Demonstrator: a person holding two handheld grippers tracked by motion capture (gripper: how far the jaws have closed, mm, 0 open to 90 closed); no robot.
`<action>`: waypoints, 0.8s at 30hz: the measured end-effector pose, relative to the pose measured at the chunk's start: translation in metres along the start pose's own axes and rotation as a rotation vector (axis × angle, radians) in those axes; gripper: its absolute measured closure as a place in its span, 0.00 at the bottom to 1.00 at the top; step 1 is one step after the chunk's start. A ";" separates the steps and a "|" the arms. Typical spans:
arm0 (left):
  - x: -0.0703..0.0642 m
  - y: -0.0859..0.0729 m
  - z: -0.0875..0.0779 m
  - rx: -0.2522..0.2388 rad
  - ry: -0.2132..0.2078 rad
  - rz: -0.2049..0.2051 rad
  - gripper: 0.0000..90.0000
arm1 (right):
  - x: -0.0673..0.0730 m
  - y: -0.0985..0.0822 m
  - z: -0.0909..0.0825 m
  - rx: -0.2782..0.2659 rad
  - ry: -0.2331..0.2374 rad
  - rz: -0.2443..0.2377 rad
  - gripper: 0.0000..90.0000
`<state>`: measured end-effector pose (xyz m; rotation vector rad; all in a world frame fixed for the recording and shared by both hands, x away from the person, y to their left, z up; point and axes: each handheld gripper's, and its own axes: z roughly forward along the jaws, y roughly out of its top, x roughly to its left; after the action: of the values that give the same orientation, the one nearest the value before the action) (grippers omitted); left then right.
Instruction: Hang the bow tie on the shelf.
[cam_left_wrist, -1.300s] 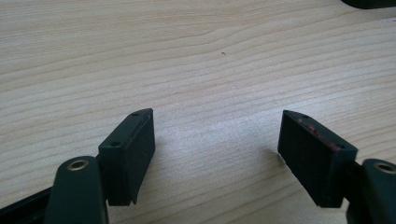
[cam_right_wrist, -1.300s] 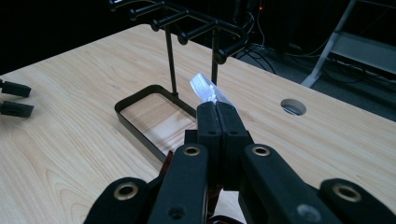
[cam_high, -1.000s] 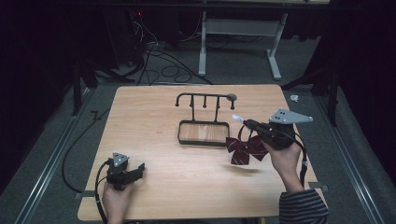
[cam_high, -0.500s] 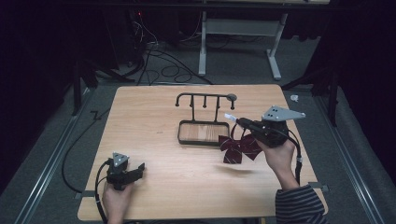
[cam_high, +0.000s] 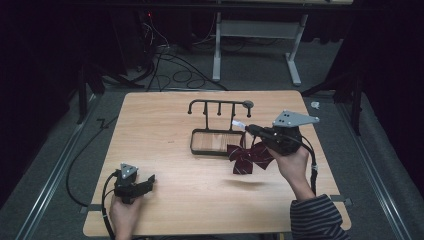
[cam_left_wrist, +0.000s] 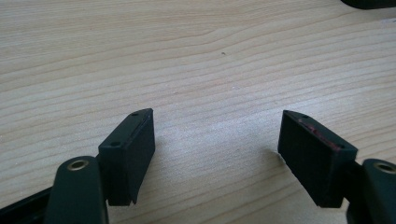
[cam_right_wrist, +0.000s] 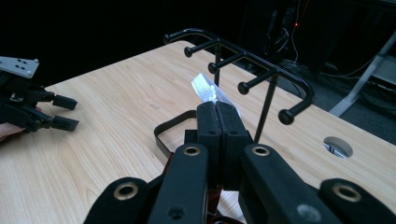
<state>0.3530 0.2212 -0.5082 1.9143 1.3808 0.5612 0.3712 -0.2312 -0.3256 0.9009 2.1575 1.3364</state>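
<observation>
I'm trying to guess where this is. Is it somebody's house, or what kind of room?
Probably a lab or workshop, not a house. A lone wooden table stands in a dark room, loose cables trail over the grey floor behind it, and a person works with a hand-held gripper on a cable.

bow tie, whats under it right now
The dark red striped bow tie hangs from the shut right gripper, clear of the wooden table. Under it lie bare tabletop and its faint shadow, beside the rack's tray.

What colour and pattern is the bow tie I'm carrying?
Dark maroon with thin pale stripes; the bow tie shows best in the high view.
</observation>
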 end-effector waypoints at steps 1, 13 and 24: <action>0.000 0.000 0.000 0.001 -0.001 0.000 0.31 | 0.001 0.001 0.000 0.004 0.000 -0.002 1.00; 0.000 0.000 0.000 0.000 -0.001 -0.001 0.31 | 0.008 0.006 0.010 0.000 0.039 -0.018 1.00; 0.000 0.000 0.000 0.000 -0.001 -0.001 0.31 | 0.009 0.012 0.021 0.005 0.057 -0.018 1.00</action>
<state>0.3530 0.2214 -0.5081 1.9136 1.3807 0.5598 0.3824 -0.2080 -0.3247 0.8532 2.2074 1.3643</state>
